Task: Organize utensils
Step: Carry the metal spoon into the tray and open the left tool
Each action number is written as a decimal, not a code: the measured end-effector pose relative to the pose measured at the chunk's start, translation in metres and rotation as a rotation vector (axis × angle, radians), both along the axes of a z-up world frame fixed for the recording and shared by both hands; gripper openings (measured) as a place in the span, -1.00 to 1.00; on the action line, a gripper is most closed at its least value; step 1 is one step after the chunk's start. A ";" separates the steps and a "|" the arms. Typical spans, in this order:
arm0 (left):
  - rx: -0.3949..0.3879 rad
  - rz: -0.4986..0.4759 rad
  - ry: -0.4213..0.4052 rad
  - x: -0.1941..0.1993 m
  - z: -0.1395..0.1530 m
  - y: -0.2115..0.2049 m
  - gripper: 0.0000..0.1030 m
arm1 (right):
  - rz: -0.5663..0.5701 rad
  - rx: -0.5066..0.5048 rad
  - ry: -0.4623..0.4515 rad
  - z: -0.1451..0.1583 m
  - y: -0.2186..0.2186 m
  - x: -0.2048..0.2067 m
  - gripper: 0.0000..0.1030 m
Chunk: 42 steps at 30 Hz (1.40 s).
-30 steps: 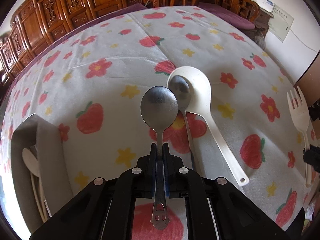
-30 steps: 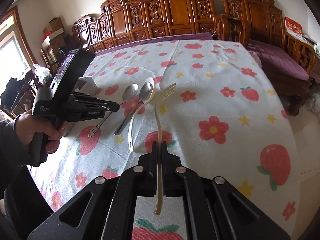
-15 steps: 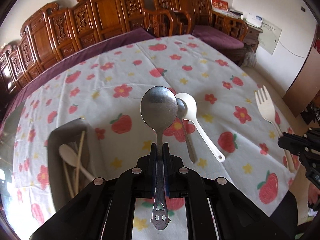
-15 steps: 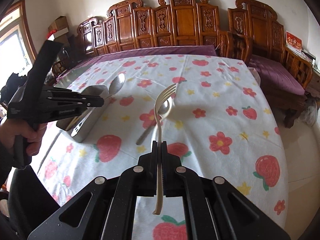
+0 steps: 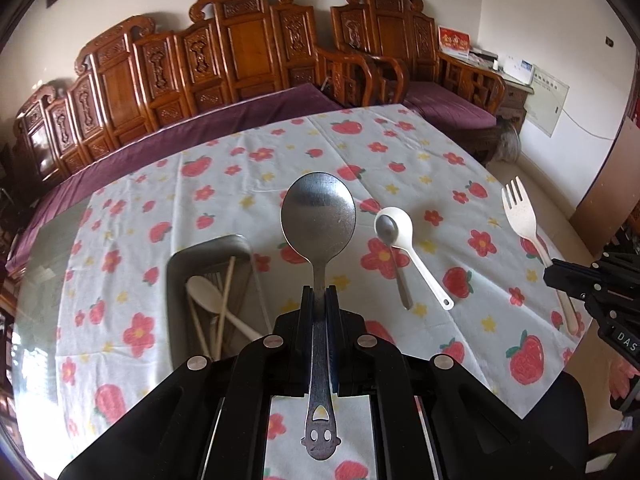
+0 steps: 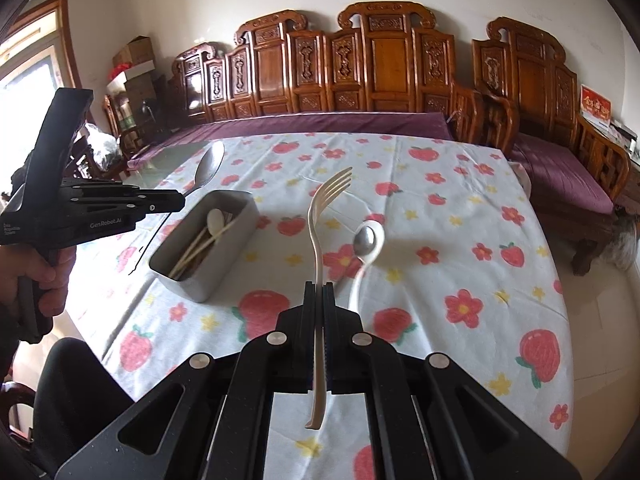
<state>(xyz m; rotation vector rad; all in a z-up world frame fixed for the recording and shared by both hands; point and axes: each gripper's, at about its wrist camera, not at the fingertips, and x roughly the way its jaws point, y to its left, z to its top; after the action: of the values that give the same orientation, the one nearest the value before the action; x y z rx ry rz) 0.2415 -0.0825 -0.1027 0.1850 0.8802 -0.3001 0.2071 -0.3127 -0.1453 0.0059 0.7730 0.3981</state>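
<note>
My left gripper (image 5: 319,294) is shut on a steel spoon (image 5: 318,216) and holds it high above the table, bowl forward. My right gripper (image 6: 319,290) is shut on a cream plastic fork (image 6: 320,220), also lifted; the fork also shows in the left wrist view (image 5: 522,216). A grey metal tray (image 5: 176,276) holds a cream spoon (image 5: 208,290) and chopsticks (image 5: 226,296); it also shows in the right wrist view (image 6: 236,240). On the cloth lie a white plastic spoon (image 5: 404,228) and a small steel spoon (image 5: 386,229) resting in its bowl.
The round table carries a strawberry-and-flower cloth (image 6: 440,208). Carved wooden benches (image 6: 360,68) with purple cushions stand behind it. The left gripper body and the hand on it (image 6: 60,208) fill the left of the right wrist view, above the tray's near side.
Both grippers have risen well above the table with their utensils still held. The tray has come fully into both views. The white spoon and small steel spoon have not moved.
</note>
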 end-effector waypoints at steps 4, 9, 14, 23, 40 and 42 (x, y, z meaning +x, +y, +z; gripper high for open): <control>-0.009 0.007 -0.015 -0.004 0.009 0.013 -0.90 | 0.019 -0.003 -0.008 0.007 0.016 -0.002 -0.91; -0.037 0.018 -0.021 0.002 0.011 0.032 -0.90 | 0.050 -0.010 -0.006 0.009 0.039 0.000 -0.91; -0.041 0.033 -0.001 0.015 -0.003 0.047 -0.90 | 0.093 -0.021 0.005 0.006 0.060 0.008 -0.91; -0.029 0.089 0.069 0.051 -0.048 0.074 -0.90 | 0.111 -0.002 0.045 -0.012 0.075 0.034 -0.91; 0.006 0.161 0.190 0.090 -0.121 0.099 -0.89 | 0.108 0.000 0.111 -0.047 0.073 0.056 -0.91; 0.006 0.167 0.196 0.092 -0.126 0.100 -0.89 | 0.107 0.004 0.112 -0.049 0.072 0.057 -0.91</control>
<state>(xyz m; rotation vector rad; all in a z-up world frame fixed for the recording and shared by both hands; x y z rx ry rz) 0.3338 0.0175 -0.2283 0.0877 1.0844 -0.1611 0.2641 -0.2406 -0.1939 -0.0093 0.8854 0.5041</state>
